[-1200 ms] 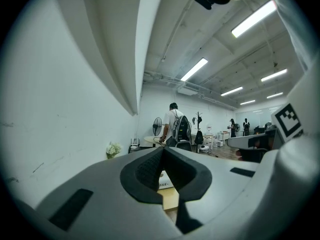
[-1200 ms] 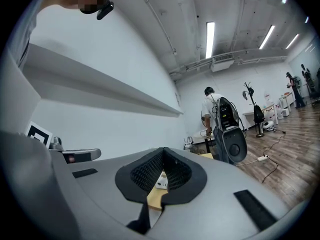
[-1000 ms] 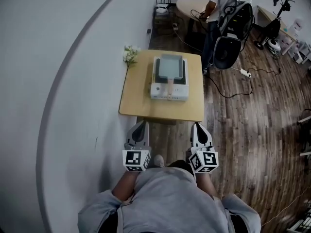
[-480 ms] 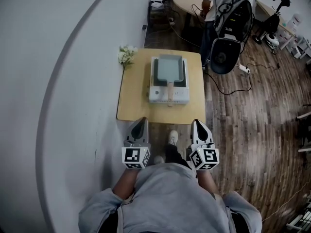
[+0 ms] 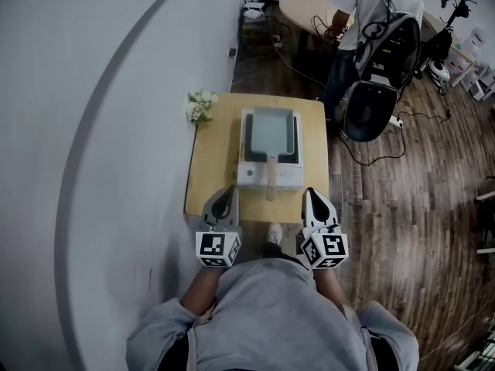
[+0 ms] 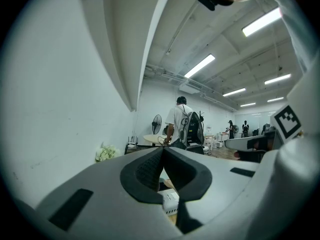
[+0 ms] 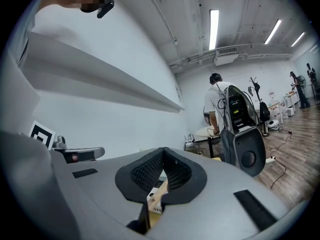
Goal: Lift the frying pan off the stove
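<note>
On the middle of the wooden counter sits a white stove. The rectangular grey frying pan rests on top of it, its wooden handle pointing toward the near edge. A bunch of white flowers stands at the far left corner. The left hand-held gripper hovers over the near edge toward the near left corner, its jaws pressed together with nothing between them. The right hand-held gripper hovers over the near edge toward the near right corner, likewise closed and empty. Both are clear of the pan, and the handle points at the gap between them.
</note>
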Demonstrator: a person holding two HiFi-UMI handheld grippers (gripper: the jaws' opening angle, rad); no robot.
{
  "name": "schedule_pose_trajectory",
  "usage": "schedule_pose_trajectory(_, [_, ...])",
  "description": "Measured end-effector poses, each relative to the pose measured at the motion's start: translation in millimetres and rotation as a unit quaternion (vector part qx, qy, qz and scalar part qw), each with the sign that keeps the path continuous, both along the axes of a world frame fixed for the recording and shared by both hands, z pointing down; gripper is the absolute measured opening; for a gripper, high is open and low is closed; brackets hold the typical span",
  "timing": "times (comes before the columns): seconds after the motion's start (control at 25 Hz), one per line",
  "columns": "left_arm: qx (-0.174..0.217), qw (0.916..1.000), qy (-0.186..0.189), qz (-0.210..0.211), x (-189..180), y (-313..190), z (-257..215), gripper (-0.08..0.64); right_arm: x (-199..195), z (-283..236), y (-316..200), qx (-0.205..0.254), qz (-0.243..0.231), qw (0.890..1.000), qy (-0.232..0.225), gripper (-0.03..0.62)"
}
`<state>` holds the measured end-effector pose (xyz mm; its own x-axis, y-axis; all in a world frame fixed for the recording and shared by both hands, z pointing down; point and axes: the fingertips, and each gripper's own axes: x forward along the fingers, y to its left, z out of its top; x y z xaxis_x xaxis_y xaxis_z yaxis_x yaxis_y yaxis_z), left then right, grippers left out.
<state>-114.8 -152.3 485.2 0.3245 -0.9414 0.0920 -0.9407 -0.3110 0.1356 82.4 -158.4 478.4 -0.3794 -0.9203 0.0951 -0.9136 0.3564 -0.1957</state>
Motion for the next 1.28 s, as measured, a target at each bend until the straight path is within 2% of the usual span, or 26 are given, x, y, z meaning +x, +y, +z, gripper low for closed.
schedule_pose_trajectory(0.44, [-0.019,0.9998,-0.006,0.006,7.7,-60.3,9.8,0.002,-5.2,14.1,-69.9,-0.018,-0.027,0.999,0.003,-0.002])
schedule_pose_trajectory(0.52, [-0.023,0.9997,0.003,0.011,8.2,-66.7,9.9,0.002,-9.0,15.5,-76.9,-0.024,-0.038,0.999,0.000,-0.002])
schedule_pose_trajectory(0.64, [-0.065,0.9964,0.030,0.045,18.2,-75.0,23.9,0.016,-17.5,25.2,-85.1,-0.054,-0.068,0.996,-0.021,0.000])
schedule_pose_trajectory(0.72, [-0.104,0.9911,0.047,0.068,26.3,-78.7,39.7,0.157,-21.0,37.4,-89.1,-0.080,-0.082,0.993,-0.037,0.003])
schedule_pose_trajectory(0.88, [-0.147,0.9813,0.090,0.086,35.2,-83.3,57.9,0.161,-22.7,62.3,-91.5,-0.122,-0.093,0.987,-0.052,0.028])
schedule_pose_trajectory(1.0, [-0.173,0.9715,0.123,0.105,41.8,-85.9,69.0,0.163,-24.9,77.3,-89.7,-0.147,-0.102,0.982,-0.061,0.046])
schedule_pose_trajectory(1.08, [-0.195,0.9613,0.151,0.123,47.0,-89.2,77.6,0.164,-27.1,86.2,-89.1,-0.165,-0.110,0.977,-0.073,0.066])
schedule_pose_trajectory(1.16, [-0.222,0.9461,0.189,0.141,51.7,-93.9,87.3,0.166,-29.7,96.1,-89.1,-0.183,-0.118,0.972,-0.087,0.080])
schedule_pose_trajectory(1.28, [-0.263,0.9173,0.248,0.167,57.6,-101.5,102.4,0.173,-34.7,114.5,-86.8,-0.217,-0.136,0.960,-0.109,0.100])
